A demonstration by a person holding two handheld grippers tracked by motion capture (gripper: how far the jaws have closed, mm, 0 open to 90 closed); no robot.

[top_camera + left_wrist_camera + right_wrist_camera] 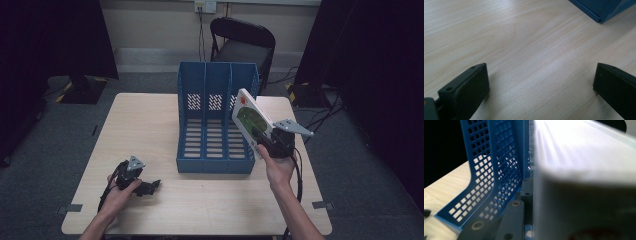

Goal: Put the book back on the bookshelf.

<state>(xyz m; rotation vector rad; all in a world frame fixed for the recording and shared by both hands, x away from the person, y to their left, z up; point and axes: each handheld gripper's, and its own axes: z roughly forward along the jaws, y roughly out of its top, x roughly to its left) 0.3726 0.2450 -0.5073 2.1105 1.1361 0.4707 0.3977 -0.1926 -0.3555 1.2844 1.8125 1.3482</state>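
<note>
we are working at the pale wooden table (150,130), and on it, toward its far edge and right of centre, the blue perforated plastic three-slot file rack (216,120) is standing with its open front facing us. at the rack's right front corner we are holding up a white, flat book with a green and red picture on its cover (248,117), tilted and leaning over the right-hand slot, clear of the tabletop. the right gripper (267,140) is clamping the book's lower end; in the right gripper view its black jaw is pressing flat against the white cover (584,170) with the blue lattice wall (491,172) just beside it. the left gripper (145,187) is resting near the near left corner of the table, jaws spread apart over bare wood (536,55), holding nothing. we judge that we are mid-way through filing the book: next we are needing to stand it upright, line it up between the dividers, and lower it without catching the wall.
</note>
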